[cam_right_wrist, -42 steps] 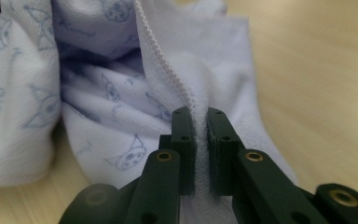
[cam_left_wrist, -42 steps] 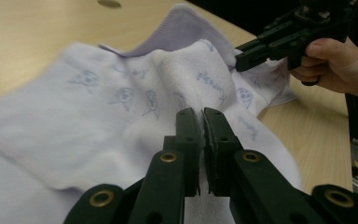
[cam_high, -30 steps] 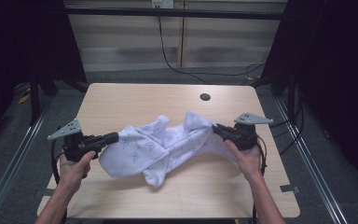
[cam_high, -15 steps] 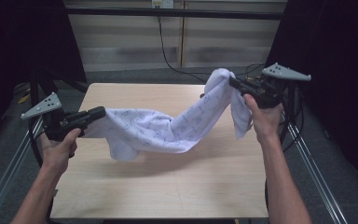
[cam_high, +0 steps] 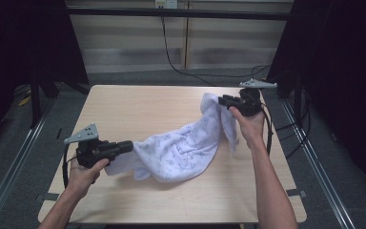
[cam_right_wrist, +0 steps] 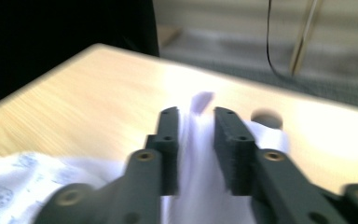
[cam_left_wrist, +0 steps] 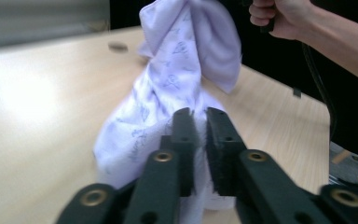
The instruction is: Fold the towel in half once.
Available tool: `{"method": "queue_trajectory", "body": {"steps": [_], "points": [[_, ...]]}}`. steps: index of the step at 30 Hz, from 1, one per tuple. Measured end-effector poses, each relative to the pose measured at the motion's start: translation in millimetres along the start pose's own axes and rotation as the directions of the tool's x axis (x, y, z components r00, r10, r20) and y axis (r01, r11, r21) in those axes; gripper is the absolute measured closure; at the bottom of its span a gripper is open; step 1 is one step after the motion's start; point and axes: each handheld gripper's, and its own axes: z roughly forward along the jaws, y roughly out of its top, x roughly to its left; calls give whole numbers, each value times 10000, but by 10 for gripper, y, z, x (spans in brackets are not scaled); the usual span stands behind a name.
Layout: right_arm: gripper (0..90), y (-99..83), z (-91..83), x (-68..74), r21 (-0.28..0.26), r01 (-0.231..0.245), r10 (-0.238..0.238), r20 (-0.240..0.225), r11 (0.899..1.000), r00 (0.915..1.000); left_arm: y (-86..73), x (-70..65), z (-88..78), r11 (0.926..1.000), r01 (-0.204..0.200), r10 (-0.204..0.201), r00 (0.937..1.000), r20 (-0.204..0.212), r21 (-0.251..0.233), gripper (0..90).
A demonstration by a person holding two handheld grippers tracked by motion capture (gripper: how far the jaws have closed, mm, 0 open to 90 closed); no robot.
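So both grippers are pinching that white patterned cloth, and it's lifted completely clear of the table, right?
Not completely. Both the left gripper and the right gripper do pinch the white patterned cloth, but the high view shows its middle sagging onto the wooden table; it is raised near the right gripper.

Left hand-held gripper (cam_high: 124, 147) low, near — right hand-held gripper (cam_high: 224, 101) far, both clamped.

— What is on the light wooden tabletop (cam_high: 138, 109)?

— A white cloth with a faint printed pattern (cam_high: 186, 148), stretched slantwise from near left to far right.

— Lying flat?

— No. Its middle sags in a rumpled bulge onto the wood, the far right end is lifted, and a flap hangs down there.
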Motion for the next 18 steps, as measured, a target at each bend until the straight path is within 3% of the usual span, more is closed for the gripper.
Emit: {"method": "queue_trajectory", "body": {"steps": [4,7,11,14,16,18], "points": [[552,-248,-1,24,64,-155,155,26,9999,9999,-84,23,-18,9999,130,-131,9998,115,95,632],[524,-467,-87,190,287,104,-95,-305,9995,9995,-53,82,-90,9996,249,-251,9996,-163,-105,564],[512,-892,-178,537,767,333,-217,-1472,9965,9889,-94,275,-59,9982,600,-594,9966,-578,86,560],[511,-1201,-176,842,1232,515,-188,-2527,9910,9674,-222,455,53,9923,1180,-1145,9896,-871,362,573],[506,-1351,-115,1056,1553,736,-198,-3228,9851,9463,-305,548,151,9876,1361,-1269,9855,-1122,786,578],[472,-1457,0,1263,1882,988,-195,-3835,9771,9233,-366,622,232,9799,1742,-1629,9799,-1150,969,529]]}}
